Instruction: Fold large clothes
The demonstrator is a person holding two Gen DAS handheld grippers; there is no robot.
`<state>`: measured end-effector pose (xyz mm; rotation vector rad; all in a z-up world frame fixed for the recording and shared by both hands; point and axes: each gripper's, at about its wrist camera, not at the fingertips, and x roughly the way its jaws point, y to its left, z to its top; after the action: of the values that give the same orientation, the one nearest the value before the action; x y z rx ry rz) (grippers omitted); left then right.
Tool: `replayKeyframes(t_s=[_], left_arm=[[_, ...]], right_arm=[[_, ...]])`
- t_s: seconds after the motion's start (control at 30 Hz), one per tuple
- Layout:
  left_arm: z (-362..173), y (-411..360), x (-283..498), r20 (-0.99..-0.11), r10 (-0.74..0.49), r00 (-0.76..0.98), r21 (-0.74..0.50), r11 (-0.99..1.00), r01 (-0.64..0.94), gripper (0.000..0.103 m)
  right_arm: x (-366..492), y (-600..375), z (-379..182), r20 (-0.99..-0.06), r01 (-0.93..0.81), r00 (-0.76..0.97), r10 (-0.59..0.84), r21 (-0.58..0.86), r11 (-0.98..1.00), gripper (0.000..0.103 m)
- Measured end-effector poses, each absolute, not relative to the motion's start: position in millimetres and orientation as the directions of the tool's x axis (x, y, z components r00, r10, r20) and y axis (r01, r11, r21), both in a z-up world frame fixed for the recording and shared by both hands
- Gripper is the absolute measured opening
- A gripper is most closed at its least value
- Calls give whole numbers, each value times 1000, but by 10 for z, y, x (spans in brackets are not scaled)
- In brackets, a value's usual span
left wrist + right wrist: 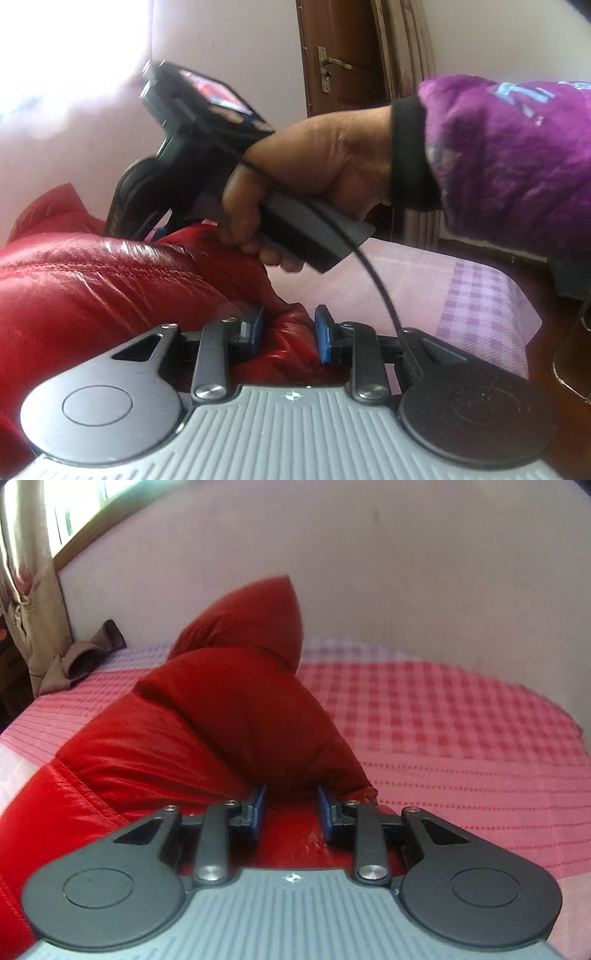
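red puffer jacket [221, 716] hem bunched between clamped jaws of both grippers, open checked bedspread [461, 731] to the right

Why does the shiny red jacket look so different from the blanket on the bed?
The red jacket is puffy and bunched up in a heap; the checked bedspread lies flat. The jacket is glossy and one plain colour; the bedspread is dull, patterned in pink checks and stripes. The jacket is pinched in the jaws of the right gripper; the bedspread is not gripped. Both are soft fabric in reddish tones.
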<state>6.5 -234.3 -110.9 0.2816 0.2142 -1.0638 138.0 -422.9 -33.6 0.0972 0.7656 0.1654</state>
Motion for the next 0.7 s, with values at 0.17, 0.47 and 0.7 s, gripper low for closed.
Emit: replayKeyframes(t_s=[0.17, 0.47, 0.7], left_arm=[[-1113, -2347, 60, -308, -826, 472, 123, 458, 881, 30], [-1114, -2396, 10, -343, -804, 485, 145, 465, 873, 32], [-1078, -2432, -42, -375, -778, 503, 154, 483, 862, 34]], right_arm=[[1429, -4156, -433, -685, -113, 709, 168, 125, 986, 28], [1338, -4241, -500, -610, -82, 773, 175, 177, 981, 28], [1221, -4185, -499, -572, -49, 808, 138, 168, 985, 28]])
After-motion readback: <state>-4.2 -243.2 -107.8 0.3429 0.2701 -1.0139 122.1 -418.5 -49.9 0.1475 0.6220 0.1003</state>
